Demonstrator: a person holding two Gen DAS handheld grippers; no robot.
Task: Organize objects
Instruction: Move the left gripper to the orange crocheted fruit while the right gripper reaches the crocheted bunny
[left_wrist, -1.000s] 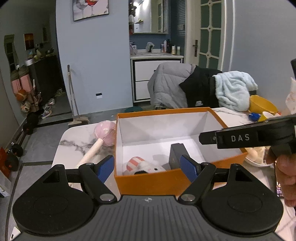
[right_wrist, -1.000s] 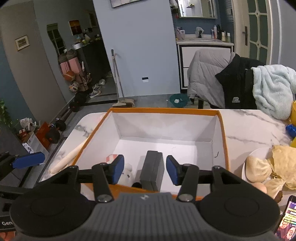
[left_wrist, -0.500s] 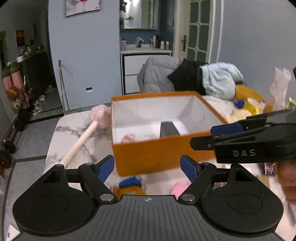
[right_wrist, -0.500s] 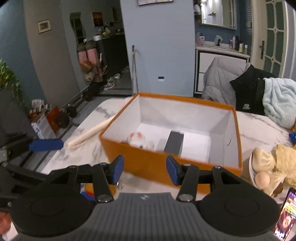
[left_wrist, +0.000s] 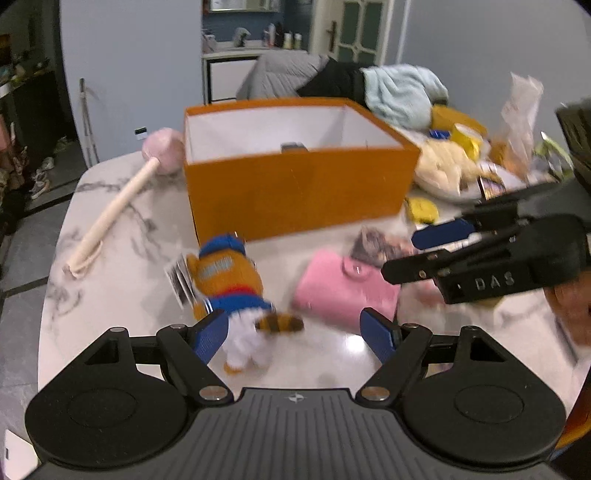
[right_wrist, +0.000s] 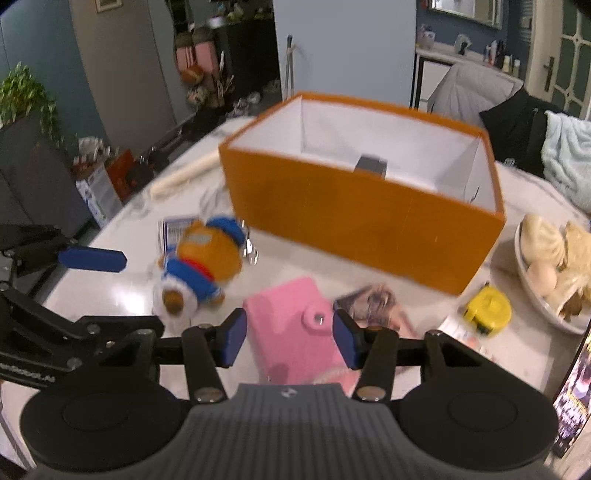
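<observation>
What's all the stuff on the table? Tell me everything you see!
box: one, orange outside, white inside, middle of table
dark block: one, grey, inside box
plush toy: one, orange and blue, lying in front of box
wallet: one, pink, beside plush toy
massage hammer: one, pink head, cream handle, left of box
tape measure: one, yellow, right of wallet
plate of food: one, white, right of box
table: one, white marble
left gripper: one, black with blue pads, open above plush toy
right gripper: one, same colours, open above wallet
</observation>
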